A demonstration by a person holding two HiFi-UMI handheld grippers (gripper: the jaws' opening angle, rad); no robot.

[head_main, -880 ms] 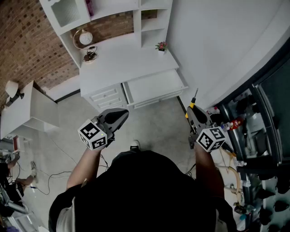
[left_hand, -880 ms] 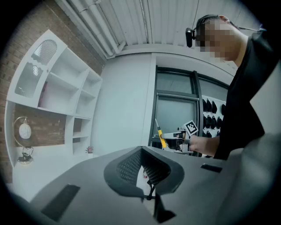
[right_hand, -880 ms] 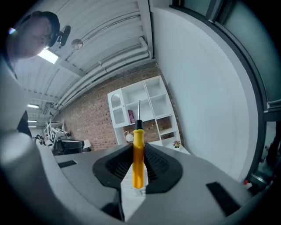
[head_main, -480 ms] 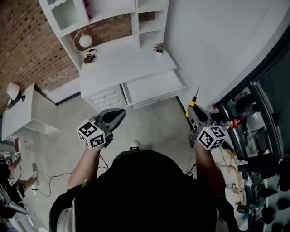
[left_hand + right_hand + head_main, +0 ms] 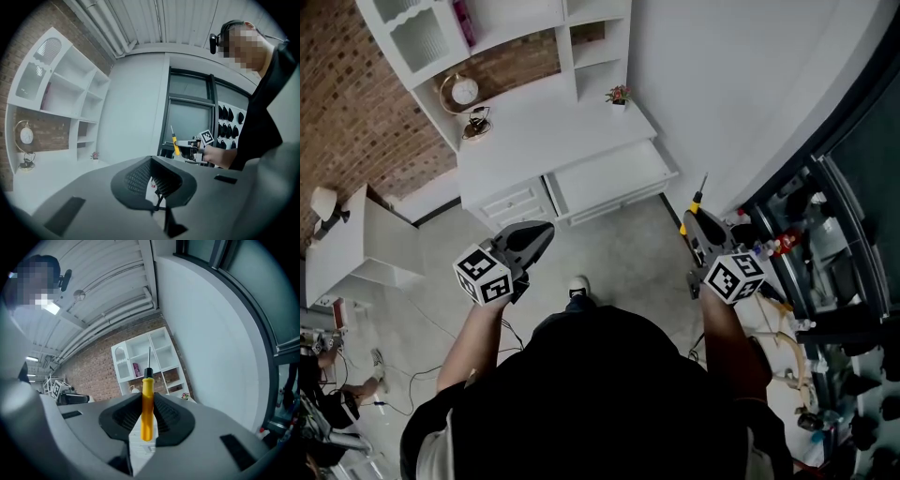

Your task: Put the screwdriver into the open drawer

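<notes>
My right gripper (image 5: 697, 217) is shut on a screwdriver (image 5: 696, 200) with a yellow handle, its thin shaft pointing away from me. In the right gripper view the handle (image 5: 147, 405) stands upright between the pads of that gripper (image 5: 148, 414). The open drawer (image 5: 611, 175) sticks out of the white desk (image 5: 546, 129), ahead and left of the screwdriver, with floor between. My left gripper (image 5: 544, 230) hovers over the floor in front of the desk, shut on nothing. The left gripper (image 5: 153, 179) view shows the right gripper (image 5: 189, 148) and the screwdriver (image 5: 174, 143) off to its right.
The desk carries a hutch of shelves (image 5: 502, 33), a round clock (image 5: 465, 91) and a small plant (image 5: 620, 95), with small closed drawers (image 5: 517, 201) left of the open one. A white cabinet (image 5: 364, 236) stands at left. Cluttered racks (image 5: 797, 253) line the right side.
Both grippers keep their grip and pose. They have drifted slightly up the picture, and the desk now sits a little further left in the head view.
</notes>
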